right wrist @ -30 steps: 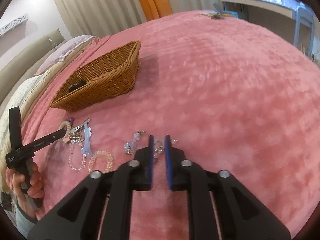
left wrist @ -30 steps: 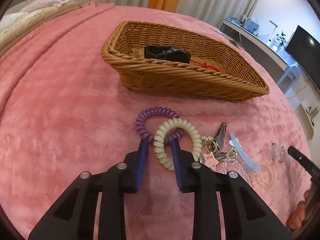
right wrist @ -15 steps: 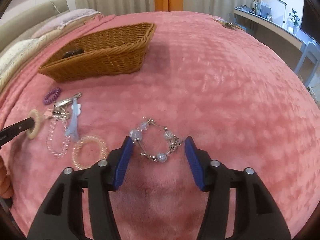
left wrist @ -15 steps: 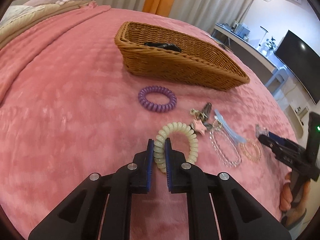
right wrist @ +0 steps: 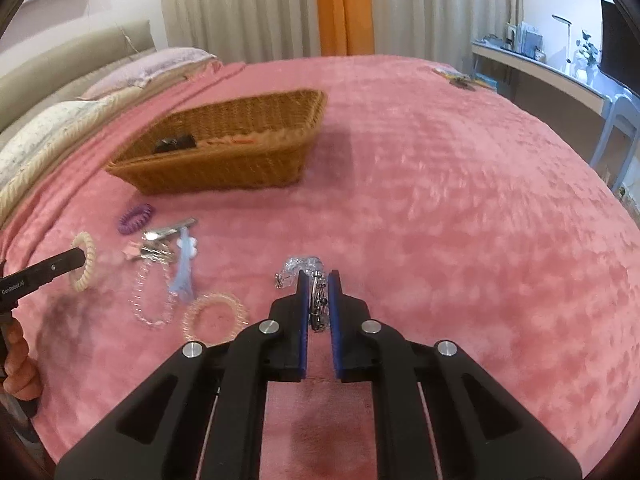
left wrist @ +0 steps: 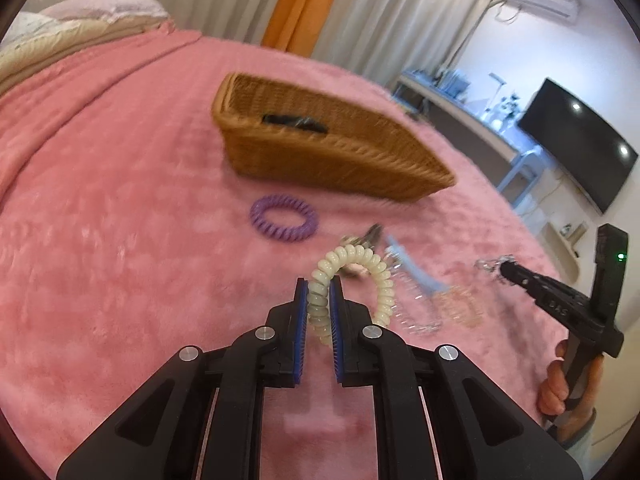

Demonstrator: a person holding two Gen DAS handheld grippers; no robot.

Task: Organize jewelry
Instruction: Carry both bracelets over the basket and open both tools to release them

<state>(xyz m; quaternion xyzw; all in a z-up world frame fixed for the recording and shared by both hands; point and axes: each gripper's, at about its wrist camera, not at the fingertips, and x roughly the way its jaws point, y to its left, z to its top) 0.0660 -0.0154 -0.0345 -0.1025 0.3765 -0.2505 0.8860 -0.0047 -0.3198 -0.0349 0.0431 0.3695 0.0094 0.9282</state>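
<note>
My left gripper is shut on a cream spiral hair tie and holds it lifted above the pink bedspread. My right gripper is shut on a crystal bead bracelet and shows from the side in the left wrist view. A wicker basket stands beyond, with a black item inside. A purple spiral hair tie, a blue clip, keys, a clear bead bracelet and a peach spiral tie lie on the bed.
The pink bedspread spreads wide to the right of the basket. Pillows lie at the far left. A desk and a TV stand beyond the bed's right edge.
My left gripper closed on the cream hair tie and lifted it off the purple one. My right gripper opened around the crystal bracelet, then shut on it.
</note>
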